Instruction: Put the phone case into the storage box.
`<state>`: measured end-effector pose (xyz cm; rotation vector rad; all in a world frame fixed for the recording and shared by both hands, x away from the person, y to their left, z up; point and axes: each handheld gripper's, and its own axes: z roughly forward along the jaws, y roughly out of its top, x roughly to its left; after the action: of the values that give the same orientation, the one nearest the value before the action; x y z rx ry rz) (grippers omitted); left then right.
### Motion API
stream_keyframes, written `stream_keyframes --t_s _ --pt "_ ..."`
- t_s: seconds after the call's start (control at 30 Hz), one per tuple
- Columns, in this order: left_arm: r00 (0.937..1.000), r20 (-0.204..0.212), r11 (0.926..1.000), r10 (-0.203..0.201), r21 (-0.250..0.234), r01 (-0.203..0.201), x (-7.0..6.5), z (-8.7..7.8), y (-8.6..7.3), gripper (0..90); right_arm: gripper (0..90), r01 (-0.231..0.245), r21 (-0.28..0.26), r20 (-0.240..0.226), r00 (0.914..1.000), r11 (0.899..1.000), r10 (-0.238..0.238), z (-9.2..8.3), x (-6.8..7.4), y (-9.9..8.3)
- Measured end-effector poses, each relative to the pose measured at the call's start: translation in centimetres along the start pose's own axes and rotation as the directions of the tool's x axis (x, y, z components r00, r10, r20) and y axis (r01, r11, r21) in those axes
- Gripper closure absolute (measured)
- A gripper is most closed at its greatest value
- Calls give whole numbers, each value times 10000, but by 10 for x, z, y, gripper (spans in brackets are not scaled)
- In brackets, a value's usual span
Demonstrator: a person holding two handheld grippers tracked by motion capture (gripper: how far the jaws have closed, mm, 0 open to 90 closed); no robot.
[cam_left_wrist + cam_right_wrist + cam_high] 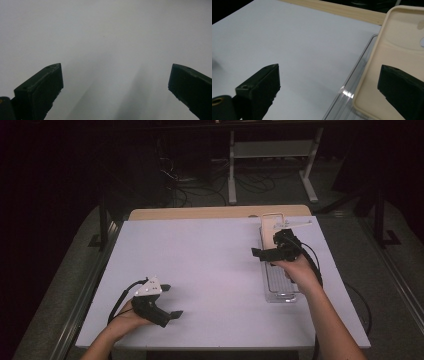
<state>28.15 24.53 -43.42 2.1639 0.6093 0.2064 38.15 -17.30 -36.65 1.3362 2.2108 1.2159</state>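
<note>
In the high view, a clear plastic tray (280, 287) lies at the right of the frame on the white table (210, 270), its long axis running from the bottom of the picture toward the top. A cream phone case (267, 231) rests in the tray's upper end, with a pale rod-like part just above it that is too small to name.

The right gripper (263, 254) hovers over the tray's upper half, just below the case in the frame and far nearer to it than the other hand. In the right gripper view its 2 jaws stand wide apart and hold nothing; the phone case (397, 47) fills the upper right there, its open inside facing up, and the tray's clear wall (352, 85) runs diagonally from bottom centre to the upper right. The right-hand jaw sits over the case's near edge while the other is over bare table, so the case lies ahead and to the right of the gap.

The left gripper (170, 301) sits at the lower left of the high view, well apart from the tray, jaws spread and empty over the bare table (105, 37).

The coming move likely calls for shifting the right gripper rightward to straddle the case's edge.
</note>
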Motion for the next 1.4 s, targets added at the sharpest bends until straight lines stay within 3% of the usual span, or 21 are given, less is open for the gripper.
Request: stream_keyframes --t_s 0.33,0.5,0.57,0.87,1.4 --pt "10000 43 10000 9 51 -10 0 -2 1 0 34 373 128 -413 9985 9992 -367 -9 10 -22" --pt "9997 38 9997 235 83 -236 3 -9 6 0 35 717 -136 -696 9949 9973 -725 -18 14 -31" --pt "9999 44 9999 142 65 -143 3 -12 8 0 35 793 -154 -729 9941 9967 -802 -21 17 -35" --pt "9997 196 9999 117 63 -118 8 -19 15 0 35 904 -428 -1093 9895 9950 -946 -30 21 -47" --pt "9995 278 9998 154 -113 -151 8 -24 27 0 34 1176 -377 -1494 9812 9924 -1219 -41 30 -72"
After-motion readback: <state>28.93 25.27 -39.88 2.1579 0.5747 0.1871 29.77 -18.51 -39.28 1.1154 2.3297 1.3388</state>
